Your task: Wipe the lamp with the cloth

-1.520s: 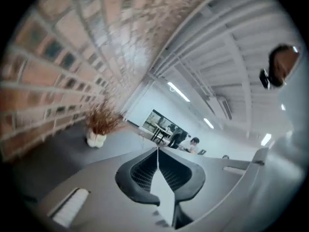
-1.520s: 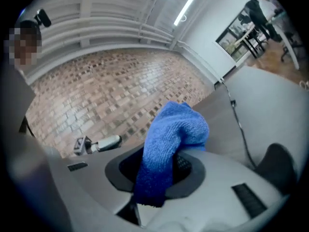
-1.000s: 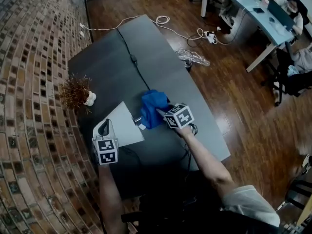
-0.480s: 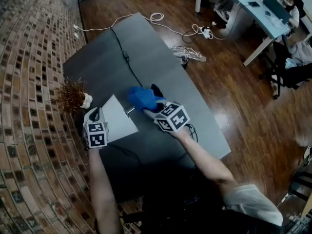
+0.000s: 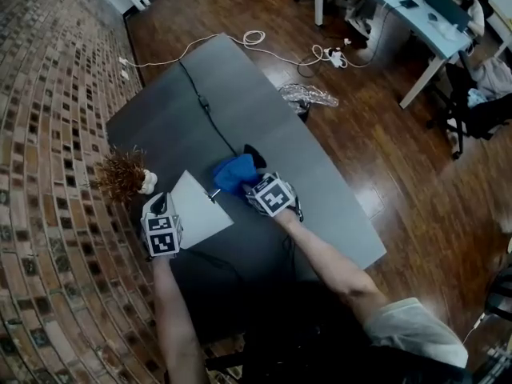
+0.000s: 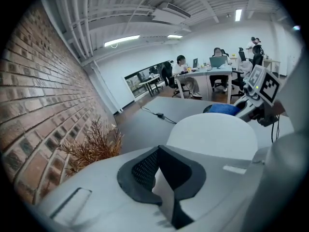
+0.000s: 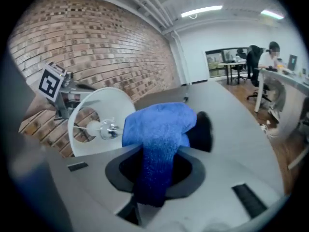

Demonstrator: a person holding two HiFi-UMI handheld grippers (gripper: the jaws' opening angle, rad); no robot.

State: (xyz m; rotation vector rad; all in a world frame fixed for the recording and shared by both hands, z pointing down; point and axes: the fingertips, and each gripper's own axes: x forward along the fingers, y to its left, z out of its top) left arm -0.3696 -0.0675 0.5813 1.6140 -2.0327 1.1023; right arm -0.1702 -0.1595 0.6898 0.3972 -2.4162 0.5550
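The lamp lies on its side on the dark table [image 5: 176, 118]. Its white lampshade [image 5: 196, 212] [image 6: 212, 134] [image 7: 99, 115] points at my left gripper [image 5: 164, 208] [image 6: 161, 180], which is shut on the shade's rim. A bulb [image 7: 94, 127] shows inside the shade. My right gripper [image 5: 245, 185] [image 7: 154, 173] is shut on a blue cloth [image 5: 234, 172] [image 7: 161, 129] [image 6: 222, 108]. The cloth is draped over the lamp's stem, between the shade and the black base [image 5: 254, 152] [image 7: 202, 129].
A dried plant [image 5: 122, 174] [image 6: 94, 146] stands near the table's left edge by the brick wall. The lamp's black cable [image 5: 204, 102] runs up the table. Crumpled plastic [image 5: 308, 96] lies off the right edge. Office desks [image 5: 408, 14] with seated people are beyond.
The right gripper has carried the blue cloth leftward along the lamp, closer to the shade. The left gripper and the shade have shifted a little towards the plant.
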